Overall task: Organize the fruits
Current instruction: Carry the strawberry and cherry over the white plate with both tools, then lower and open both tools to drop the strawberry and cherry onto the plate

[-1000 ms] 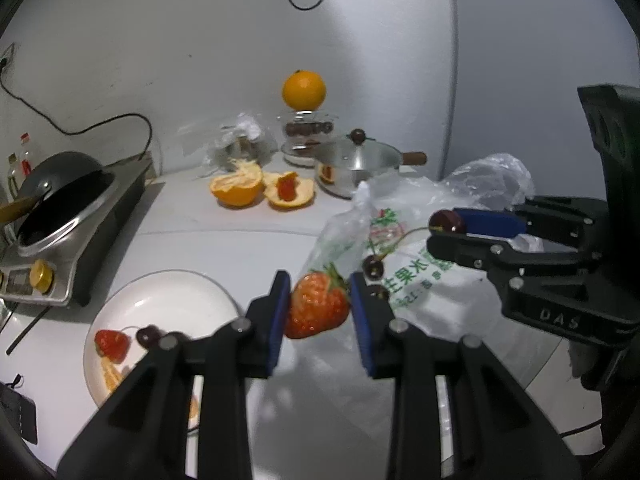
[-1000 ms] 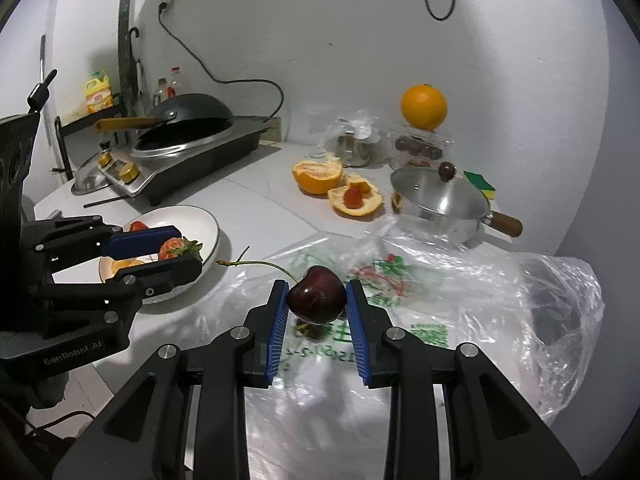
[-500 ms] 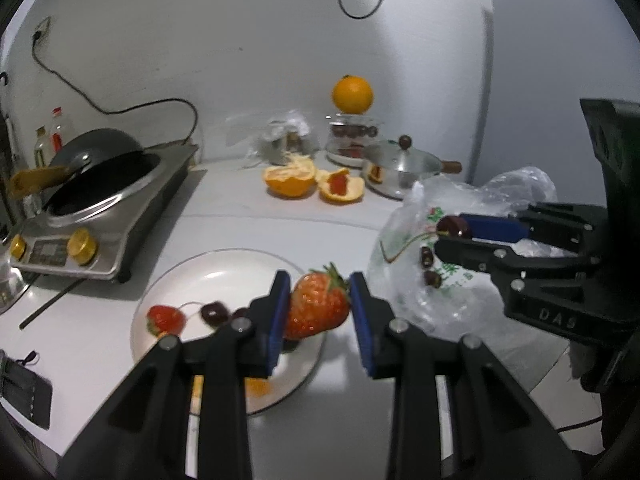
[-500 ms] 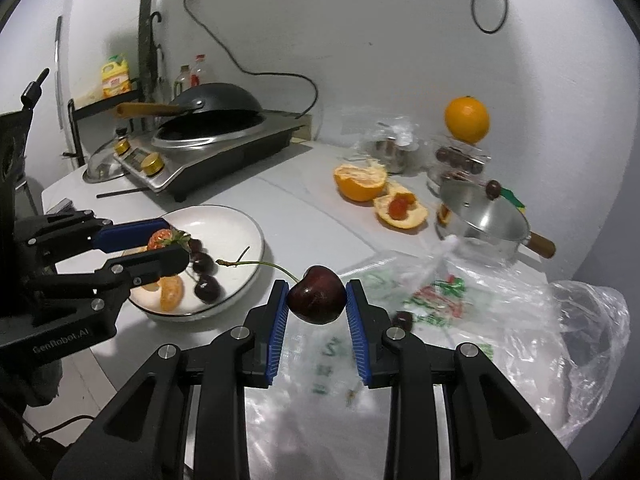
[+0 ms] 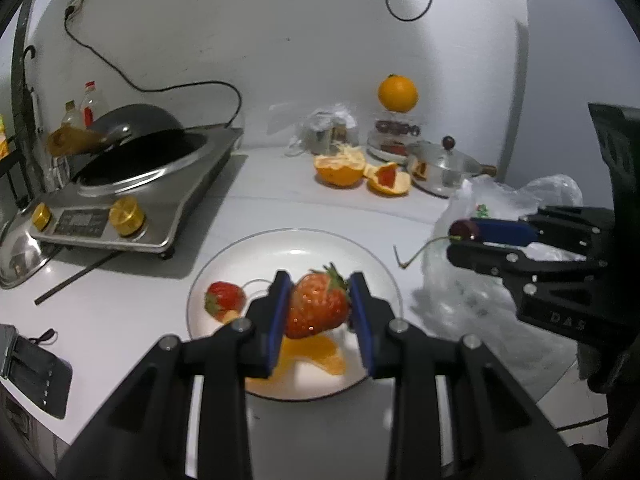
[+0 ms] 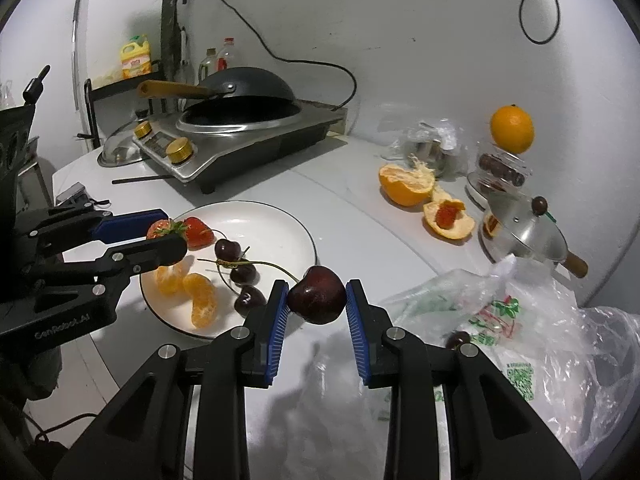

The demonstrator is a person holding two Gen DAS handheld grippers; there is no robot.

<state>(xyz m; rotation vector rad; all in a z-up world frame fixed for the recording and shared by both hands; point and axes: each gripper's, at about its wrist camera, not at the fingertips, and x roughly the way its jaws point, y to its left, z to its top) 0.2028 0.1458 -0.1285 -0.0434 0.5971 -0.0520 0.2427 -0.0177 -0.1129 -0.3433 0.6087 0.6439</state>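
Left gripper (image 5: 319, 304): black frame, blue ribbed pads, on a red strawberry (image 5: 318, 306) with green leaves; right gripper (image 6: 317, 300): same black and blue, on a dark red cherry (image 6: 317, 301). White plate (image 6: 288, 220) with thin dark rim carries orange segments (image 6: 202, 306), dark cherries (image 6: 244, 274), a red strawberry. Counter (image 6: 352, 216) white; clear plastic bag (image 6: 520, 320) printed green and red; whole orange (image 6: 512, 129) bright orange; wok (image 6: 244, 96) black, cooker knobs (image 6: 179, 146) gold.

Five cherries (image 6: 317, 300), three strawberries (image 5: 318, 308), two tangerine segments (image 6: 202, 304), one plate (image 6: 280, 220)
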